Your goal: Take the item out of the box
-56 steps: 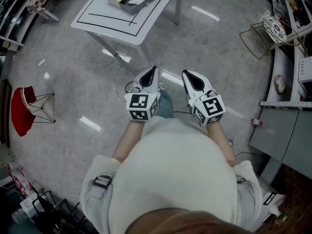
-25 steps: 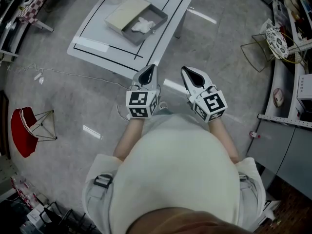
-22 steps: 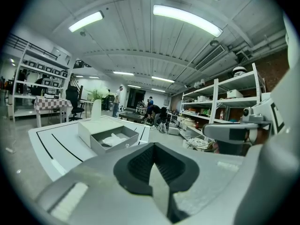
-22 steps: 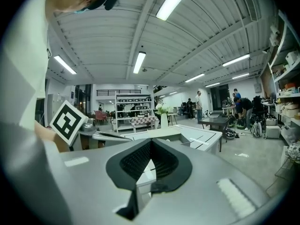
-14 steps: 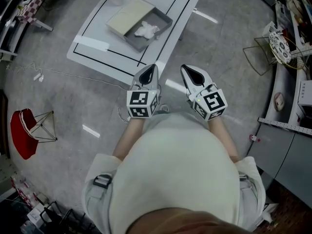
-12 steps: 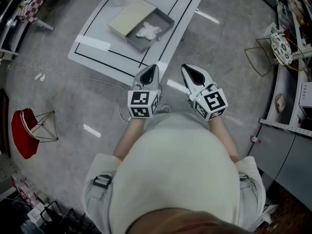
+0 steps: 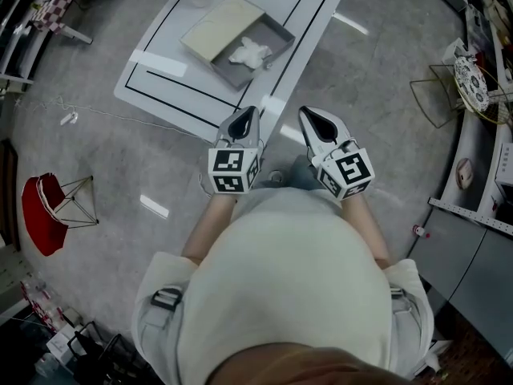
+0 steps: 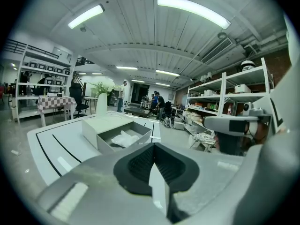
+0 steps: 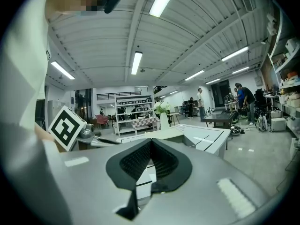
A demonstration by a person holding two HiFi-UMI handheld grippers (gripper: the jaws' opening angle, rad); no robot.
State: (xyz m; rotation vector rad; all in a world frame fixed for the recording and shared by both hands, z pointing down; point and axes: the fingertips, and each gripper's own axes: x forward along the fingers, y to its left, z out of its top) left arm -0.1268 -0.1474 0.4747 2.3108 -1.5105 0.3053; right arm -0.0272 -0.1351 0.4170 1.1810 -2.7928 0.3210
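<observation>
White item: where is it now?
Head view, top centre: the white item lies inside the open grey box on the white table, beside the beige lid.

We see our right gripper (image 9: 151, 143) with its fingers (image 9: 131, 161) closed together and nothing between them. Beyond the tips lies the white table (image 9: 211, 137), a box (image 9: 164, 134) on it and a vase (image 9: 163, 121) behind. A marker cube (image 9: 65, 127) shows at left.
</observation>
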